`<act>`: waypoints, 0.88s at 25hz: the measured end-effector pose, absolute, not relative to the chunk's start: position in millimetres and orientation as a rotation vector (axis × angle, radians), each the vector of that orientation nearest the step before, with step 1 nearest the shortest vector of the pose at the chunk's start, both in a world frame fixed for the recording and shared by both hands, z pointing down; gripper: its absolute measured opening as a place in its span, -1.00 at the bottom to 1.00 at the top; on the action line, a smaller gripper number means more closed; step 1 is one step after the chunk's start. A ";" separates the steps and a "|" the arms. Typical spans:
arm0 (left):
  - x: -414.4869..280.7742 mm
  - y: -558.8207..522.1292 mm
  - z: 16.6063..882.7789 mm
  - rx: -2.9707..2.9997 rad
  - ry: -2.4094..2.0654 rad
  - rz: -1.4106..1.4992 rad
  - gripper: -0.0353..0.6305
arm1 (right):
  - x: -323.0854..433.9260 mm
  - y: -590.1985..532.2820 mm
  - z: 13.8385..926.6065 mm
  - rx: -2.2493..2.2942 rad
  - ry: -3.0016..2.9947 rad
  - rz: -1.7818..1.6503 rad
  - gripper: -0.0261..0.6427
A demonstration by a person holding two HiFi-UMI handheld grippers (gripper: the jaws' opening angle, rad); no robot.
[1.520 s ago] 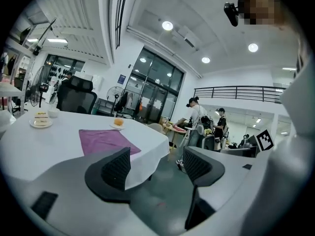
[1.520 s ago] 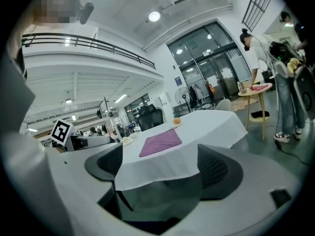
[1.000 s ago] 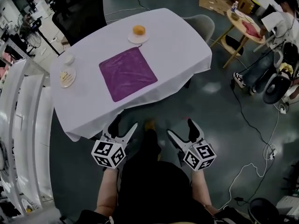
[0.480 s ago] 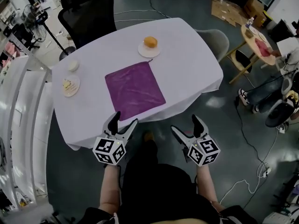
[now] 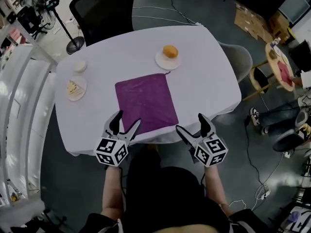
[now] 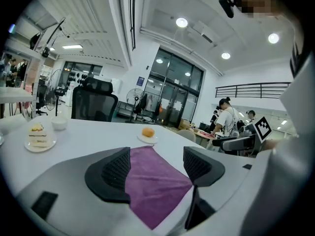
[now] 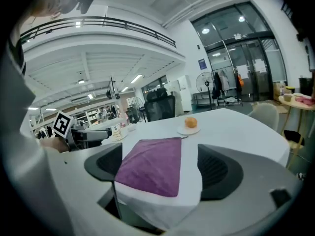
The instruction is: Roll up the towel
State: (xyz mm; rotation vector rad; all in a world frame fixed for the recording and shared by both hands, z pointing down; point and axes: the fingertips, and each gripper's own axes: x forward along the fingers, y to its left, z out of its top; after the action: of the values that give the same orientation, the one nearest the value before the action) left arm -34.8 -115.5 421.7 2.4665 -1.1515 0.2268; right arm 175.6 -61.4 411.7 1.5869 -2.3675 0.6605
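Observation:
A purple towel (image 5: 146, 102) lies flat and unrolled on the white-clothed table (image 5: 204, 86), its near edge close to the table's front edge. It shows too in the left gripper view, the towel (image 6: 156, 181), and in the right gripper view, the towel (image 7: 152, 167). My left gripper (image 5: 125, 124) hovers open at the table's front edge, just left of the towel's near corner. My right gripper (image 5: 193, 125) stands open at the front edge, right of the towel. Neither holds anything.
A plate with an orange bun (image 5: 168, 55) sits beyond the towel. At the left are a plate with a cake slice (image 5: 76, 88) and a small white cup (image 5: 80, 65). A black office chair (image 5: 104, 8) stands behind the table, a grey chair (image 5: 238, 62) at its right.
The view has closed in on the table. Both grippers, still open, have come forward from below the table's edge up to it, either side of the towel's near end.

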 end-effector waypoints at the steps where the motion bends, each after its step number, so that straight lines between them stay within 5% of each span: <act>1: -39.3 -120.2 424.0 2.454 -1.169 0.231 0.14 | 172.8 -69.7 413.8 1.550 -2.376 0.654 0.50; 22: -48.9 -68.1 537.1 2.433 -0.810 1.013 0.14 | 145.5 -79.9 512.8 0.436 -2.326 0.340 0.49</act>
State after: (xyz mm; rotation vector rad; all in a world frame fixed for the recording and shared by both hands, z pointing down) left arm -48.9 -68.1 537.1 2.4327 -0.8096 1.0130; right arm 145.5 -79.9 512.8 0.4362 -2.3262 0.3401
